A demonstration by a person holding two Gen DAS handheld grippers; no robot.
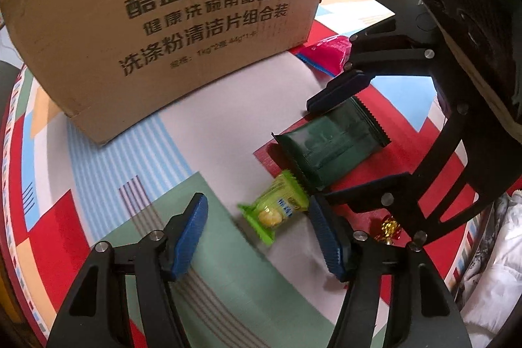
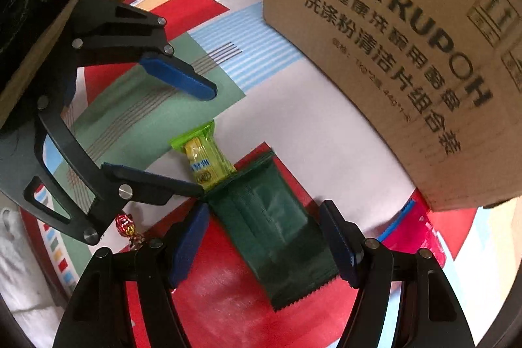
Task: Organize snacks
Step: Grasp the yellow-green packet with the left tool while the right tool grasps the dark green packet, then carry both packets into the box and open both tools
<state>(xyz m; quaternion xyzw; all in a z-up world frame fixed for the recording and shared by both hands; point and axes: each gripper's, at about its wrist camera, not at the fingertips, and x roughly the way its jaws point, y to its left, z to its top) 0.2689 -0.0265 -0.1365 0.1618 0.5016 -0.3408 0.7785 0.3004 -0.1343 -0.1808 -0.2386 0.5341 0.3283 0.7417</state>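
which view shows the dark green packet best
Right wrist view: the dark green packet lies whole between the right gripper's open jaws. In the left wrist view it sits farther off, its upper end partly behind a blue finger.

So the big cardboard box [image 1: 156,31] sits at the back of the desk [image 1: 228,292], and the snacks lie in front of it. The dark pouch [image 2: 274,227] lies flat between the right gripper's [image 2: 264,240] jaws. The small candy packet [image 1: 277,211] touches one end of that pouch and sits between the left gripper's [image 1: 261,237] jaws. Another packet [image 1: 329,54] lies by the box's corner, and a little wrapped sweet [image 2: 127,225] lies off to the side, near the desk's edge.
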